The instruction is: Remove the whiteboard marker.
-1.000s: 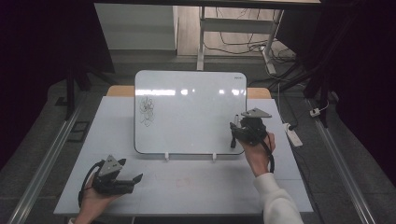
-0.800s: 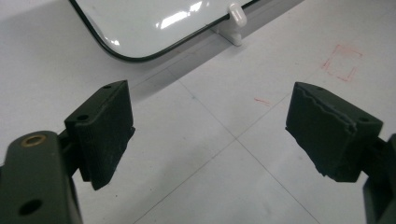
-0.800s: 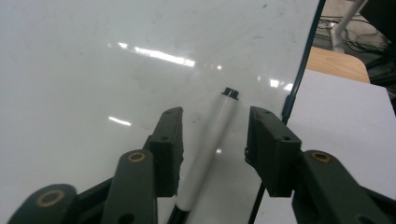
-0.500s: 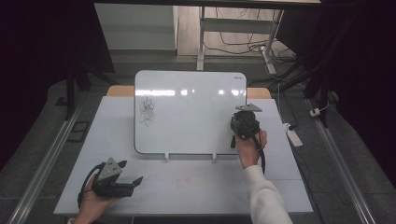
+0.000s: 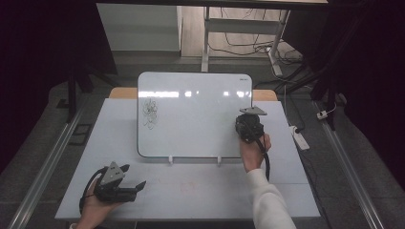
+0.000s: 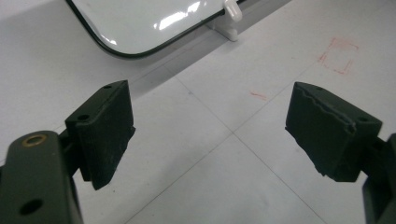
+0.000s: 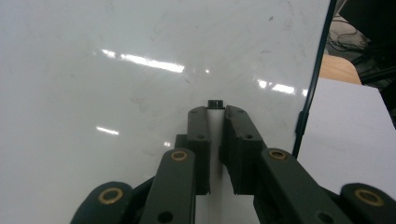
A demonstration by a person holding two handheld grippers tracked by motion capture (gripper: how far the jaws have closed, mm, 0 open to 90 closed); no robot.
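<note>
right claw newly closed on marker, left claw unmoved

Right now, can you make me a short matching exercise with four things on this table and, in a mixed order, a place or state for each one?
Things:
1. left gripper
2. right gripper
3. flower sketch
4. whiteboard

Places or states:
A. drawn near the board's left edge
B. shut on a white marker with a black tip
C. propped on two white feet in the middle of the table
D. open, with nothing between its jaws

Pairs: 1-D, 2-B, 3-A, 4-C
</note>
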